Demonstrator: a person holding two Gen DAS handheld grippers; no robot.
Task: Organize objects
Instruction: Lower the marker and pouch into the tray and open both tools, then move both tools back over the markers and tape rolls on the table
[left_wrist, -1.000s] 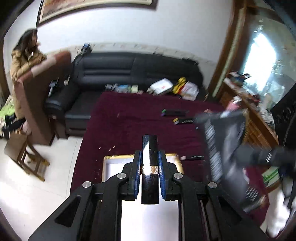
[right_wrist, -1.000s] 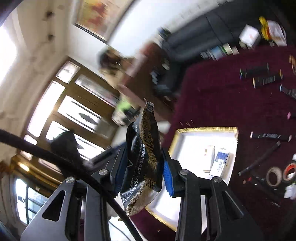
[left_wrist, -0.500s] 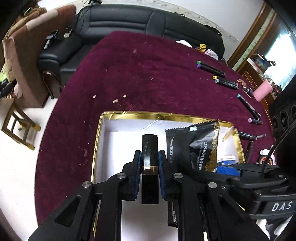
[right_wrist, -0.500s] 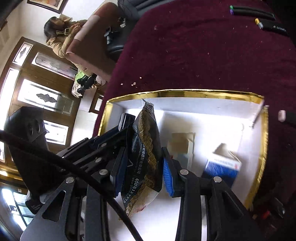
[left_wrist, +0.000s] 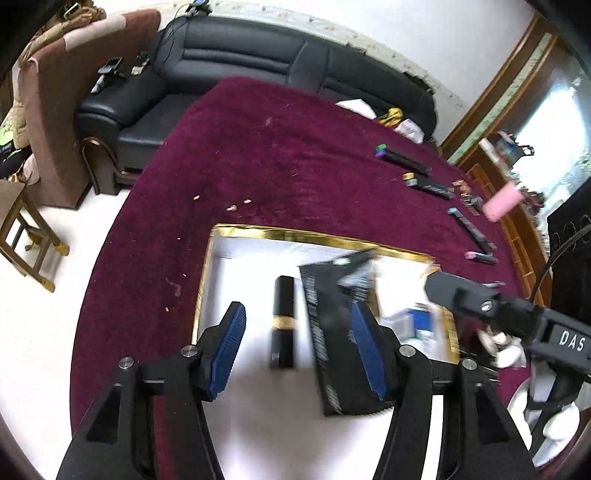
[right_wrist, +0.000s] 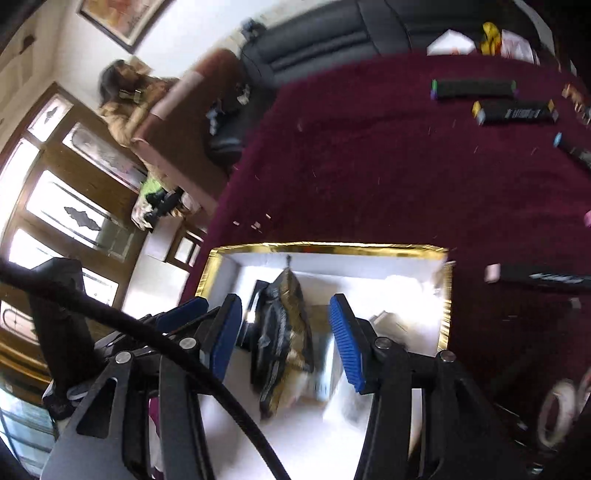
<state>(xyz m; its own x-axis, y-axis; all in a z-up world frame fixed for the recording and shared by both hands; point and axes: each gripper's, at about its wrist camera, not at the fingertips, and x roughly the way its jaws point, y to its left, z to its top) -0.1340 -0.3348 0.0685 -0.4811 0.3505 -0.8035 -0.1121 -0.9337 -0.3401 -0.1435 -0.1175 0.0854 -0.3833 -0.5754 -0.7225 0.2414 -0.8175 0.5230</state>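
Note:
A white box with a gold rim (left_wrist: 314, 234) sits on the maroon cloth. In the left wrist view, a black tube with a gold band (left_wrist: 282, 321) lies loose on the box floor between the jaws of my left gripper (left_wrist: 295, 310). Those jaws are opening and the pads are clear of the tube. In the right wrist view, a black-and-gold packet (right_wrist: 282, 332) hangs blurred between the opening jaws of my right gripper (right_wrist: 283, 301), whose pads no longer touch it. The same packet (left_wrist: 332, 332) lies to the right of the tube.
A blue-and-white small box (left_wrist: 417, 325) lies at the white box's right end. Several long black boxes (right_wrist: 515, 110) and a pink piece (left_wrist: 500, 199) lie on the cloth at the right, tape rolls (right_wrist: 557, 413) at the near right. Behind are a black sofa (left_wrist: 258, 62), a seated person (right_wrist: 125, 96) and a wooden stool (left_wrist: 26, 229).
Both grippers came down into the white box. The left jaws opened and let go of the tube. The right jaws widened and freed the packet, which now drops blurred.

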